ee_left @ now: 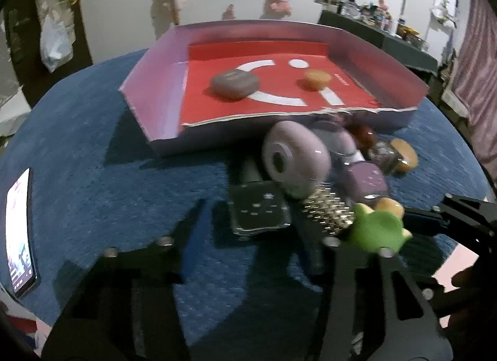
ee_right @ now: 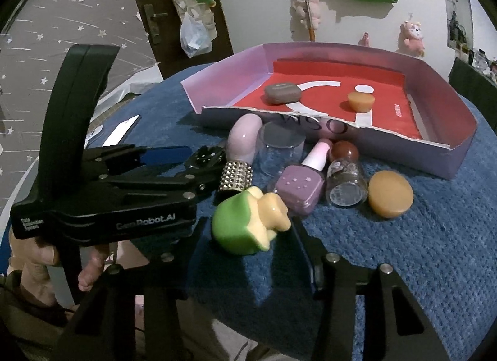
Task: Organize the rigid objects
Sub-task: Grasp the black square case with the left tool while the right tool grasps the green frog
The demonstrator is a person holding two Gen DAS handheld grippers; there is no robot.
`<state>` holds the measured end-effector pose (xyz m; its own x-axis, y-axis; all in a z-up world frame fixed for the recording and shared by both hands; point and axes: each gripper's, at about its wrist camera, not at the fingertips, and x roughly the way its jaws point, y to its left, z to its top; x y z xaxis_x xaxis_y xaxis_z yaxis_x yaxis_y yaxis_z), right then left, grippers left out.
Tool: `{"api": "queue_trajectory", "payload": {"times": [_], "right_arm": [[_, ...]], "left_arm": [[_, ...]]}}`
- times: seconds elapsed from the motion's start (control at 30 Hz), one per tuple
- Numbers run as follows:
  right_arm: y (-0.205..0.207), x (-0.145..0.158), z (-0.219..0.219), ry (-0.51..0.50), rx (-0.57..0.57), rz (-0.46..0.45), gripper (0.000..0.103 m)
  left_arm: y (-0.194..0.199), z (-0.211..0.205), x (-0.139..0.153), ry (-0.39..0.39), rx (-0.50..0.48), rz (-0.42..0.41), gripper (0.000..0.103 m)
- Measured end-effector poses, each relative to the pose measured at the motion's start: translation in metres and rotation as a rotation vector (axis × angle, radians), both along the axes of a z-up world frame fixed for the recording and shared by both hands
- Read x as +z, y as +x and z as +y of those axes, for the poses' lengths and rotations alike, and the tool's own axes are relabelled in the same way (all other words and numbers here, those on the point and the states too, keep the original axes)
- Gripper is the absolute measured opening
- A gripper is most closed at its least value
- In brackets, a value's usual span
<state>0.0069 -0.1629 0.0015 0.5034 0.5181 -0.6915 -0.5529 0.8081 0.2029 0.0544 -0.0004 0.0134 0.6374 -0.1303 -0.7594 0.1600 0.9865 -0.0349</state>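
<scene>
A cluster of small rigid items lies on the blue cloth in front of a red-floored box (ee_right: pixel 435 87): a green and cream bottle (ee_right: pixel 245 224), a purple nail polish bottle (ee_right: pixel 301 190), a studded lipstick (ee_right: pixel 237 174), a pink egg-shaped case (ee_right: pixel 243 135), a clear jar (ee_right: pixel 344 188) and an orange lid (ee_right: pixel 390 194). A grey case (ee_right: pixel 282 93) and an orange cap (ee_right: pixel 360 100) lie inside the box. My right gripper (ee_right: pixel 248 233) is open around the green bottle. My left gripper (ee_left: pixel 264 224) is open over a dark flat bottle (ee_left: pixel 257 208); it also shows in the right wrist view (ee_right: pixel 205 162).
A phone (ee_left: pixel 20 233) with a lit screen lies at the left edge of the round blue-covered table (ee_left: pixel 93 159). The box (ee_left: pixel 161 59) has a torn front wall. A wall with hung toys and a door stand behind.
</scene>
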Motion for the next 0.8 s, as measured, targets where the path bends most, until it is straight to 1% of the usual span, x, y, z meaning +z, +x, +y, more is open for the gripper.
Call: {"api": "queue_trajectory", "payload": {"times": [0.1, 0.17, 0.3, 0.57, 0.8], "right_arm": [[0.0, 0.0, -0.001, 0.004, 0.004, 0.005, 0.053], [-0.001, 0.001, -0.002, 0.006, 0.005, 0.006, 0.053], [-0.002, 0.003, -0.006, 0.021, 0.006, 0.008, 0.053], [-0.01, 0.02, -0.015, 0.073, 0.015, -0.027, 0.053], [-0.009, 0.028, -0.019, 0.082, 0.005, -0.04, 0.053]], "left_arm": [[-0.002, -0.006, 0.001, 0.033, -0.004, -0.008, 0.036], [-0.003, -0.004, 0.002, 0.021, -0.003, -0.005, 0.036], [-0.007, 0.004, 0.008, -0.027, 0.006, -0.001, 0.035], [-0.02, 0.007, 0.024, -0.039, 0.016, -0.047, 0.034], [-0.025, 0.007, 0.033, -0.049, 0.019, -0.073, 0.034]]}}
